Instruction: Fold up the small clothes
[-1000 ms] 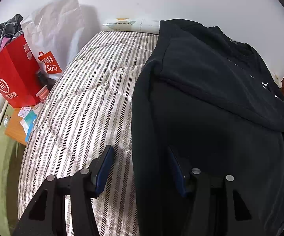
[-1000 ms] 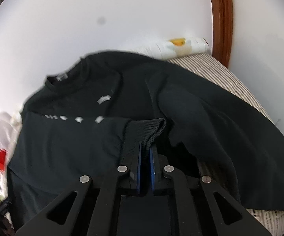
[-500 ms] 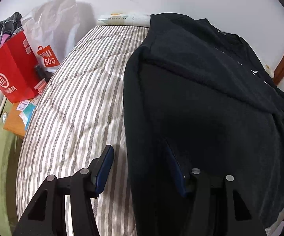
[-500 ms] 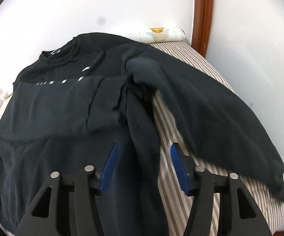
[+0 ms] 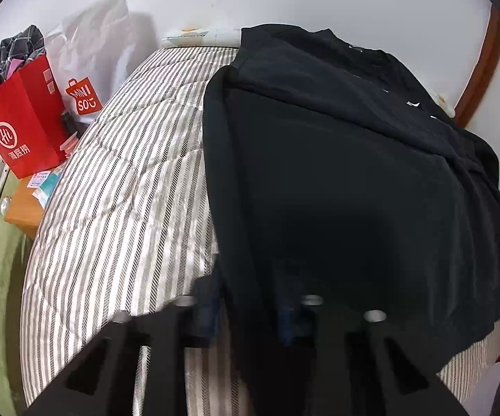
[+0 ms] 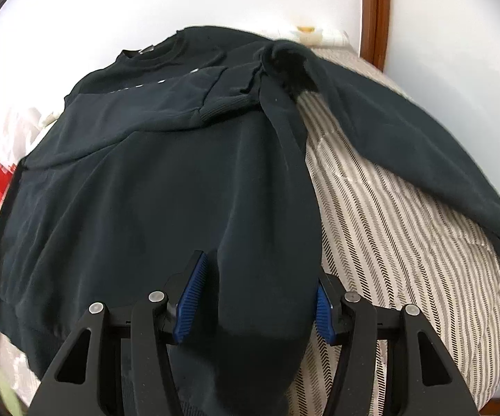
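On the striped bed (image 6: 405,215) lies the black sweatshirt (image 6: 139,201). Right claw (image 6: 256,298): spread wide, straddling its side edge. Left claw (image 5: 246,315): blurred, gap narrower, straddling the opposite edge.

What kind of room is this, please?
Probably a bedroom at home: a black sweatshirt lies on a bed with a striped quilt, and shopping bags stand beside it.

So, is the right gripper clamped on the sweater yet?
No, the right gripper has its jaws wide apart, straddling a fold of the black sweater without pinching it.
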A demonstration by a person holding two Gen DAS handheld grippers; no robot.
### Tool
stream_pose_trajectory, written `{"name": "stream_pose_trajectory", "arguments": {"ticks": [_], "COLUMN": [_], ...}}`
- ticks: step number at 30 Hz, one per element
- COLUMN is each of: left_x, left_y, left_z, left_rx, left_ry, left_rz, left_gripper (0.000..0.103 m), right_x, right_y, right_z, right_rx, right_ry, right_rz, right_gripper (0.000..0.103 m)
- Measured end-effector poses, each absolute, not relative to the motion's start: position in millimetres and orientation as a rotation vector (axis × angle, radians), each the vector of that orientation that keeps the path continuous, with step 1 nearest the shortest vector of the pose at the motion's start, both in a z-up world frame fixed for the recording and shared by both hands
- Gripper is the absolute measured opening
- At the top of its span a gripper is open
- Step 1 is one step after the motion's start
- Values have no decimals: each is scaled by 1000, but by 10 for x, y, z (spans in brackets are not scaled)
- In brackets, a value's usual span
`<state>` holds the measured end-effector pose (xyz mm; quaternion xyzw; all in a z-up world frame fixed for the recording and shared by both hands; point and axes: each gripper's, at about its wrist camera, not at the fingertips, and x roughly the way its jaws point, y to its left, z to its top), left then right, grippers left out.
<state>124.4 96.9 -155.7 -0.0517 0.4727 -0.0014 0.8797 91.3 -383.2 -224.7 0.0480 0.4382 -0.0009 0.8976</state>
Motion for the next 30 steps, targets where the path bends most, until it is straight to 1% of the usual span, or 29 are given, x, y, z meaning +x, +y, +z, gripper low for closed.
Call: {"name": "stream_pose_trajectory", "arguments": {"ticks": [1, 2, 13, 20, 22, 25, 26, 27, 28, 29, 30], "left_x": [1220, 1199, 780, 596, 629, 672, 683, 690, 691, 679, 663], "left_y": [977, 984, 1103, 1123, 1131, 1136, 1123, 1117, 1111, 1099, 1092], "left_z": [-1541, -1527, -1445, -1488, -1480, -1438, -1415, -1399, -1388, -1388, -1397], "left_rx": [-122, -129, -142, -150, -161, -171, -174, -174, -176, -178, -179], "left_ry": [982, 979, 970, 981, 992, 996, 994, 994, 993, 992, 992], "left_rz": [-2, 0, -17, -23, -28, -34, -34, -35, -41, -44, -47], "left_gripper": [7, 6, 6, 6, 8, 9, 13, 16, 23, 28, 29], "right_x": [891, 868, 644, 463, 479, 533, 534, 511, 502, 473, 418], "right_y": [-3816, -3810, -3924, -3880, -3869, -3856, -3847, -3838, -3842, -3847, -3851], "right_z": [-2246, -2242, -2055, -2024, -2028, -2002, -1986, -1964, -1956, -1952, -1959], "right_rx": [91, 99, 139, 85, 80, 77, 68, 60, 57, 60, 64], "right_ry": [901, 897, 874, 881, 885, 898, 896, 898, 897, 895, 890], "right_rz": [4, 32, 37, 42, 37, 31, 29, 33, 41, 50, 57], "right_gripper": [23, 11, 10, 10, 11, 17, 24, 36, 42, 53, 54]}}
